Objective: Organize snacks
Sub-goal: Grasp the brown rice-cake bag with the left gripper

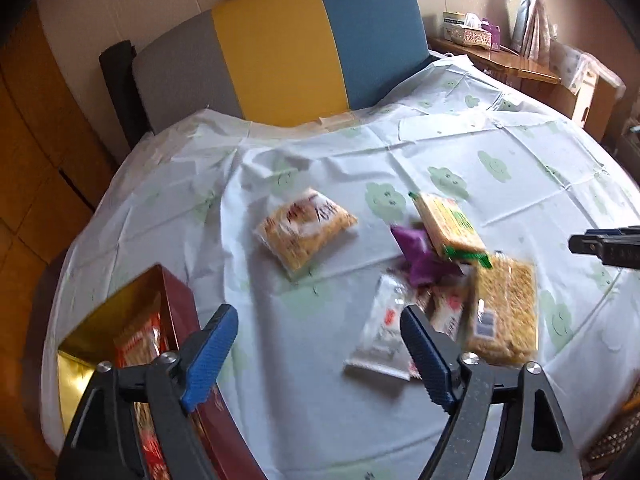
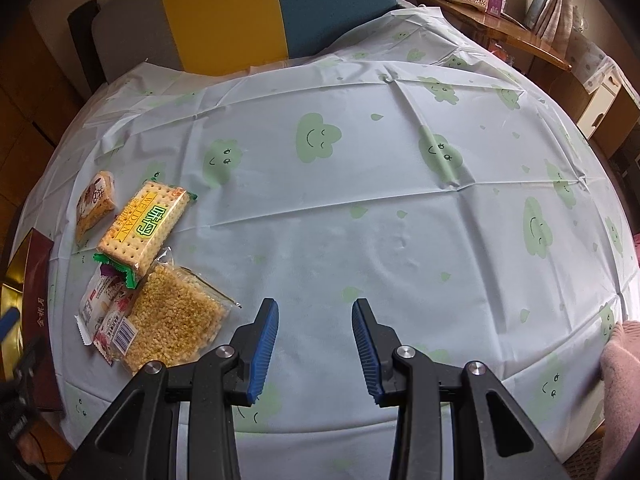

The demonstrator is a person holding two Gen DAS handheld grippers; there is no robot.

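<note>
Left gripper open, empty, white sachet between its fingers. Right gripper open, empty; clear-wrapped yellow puffed-grain packet at ten o'clock.

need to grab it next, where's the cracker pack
In the right wrist view the cracker pack lies at left on the tablecloth, its end overlapping the puffed-grain bag.
</note>
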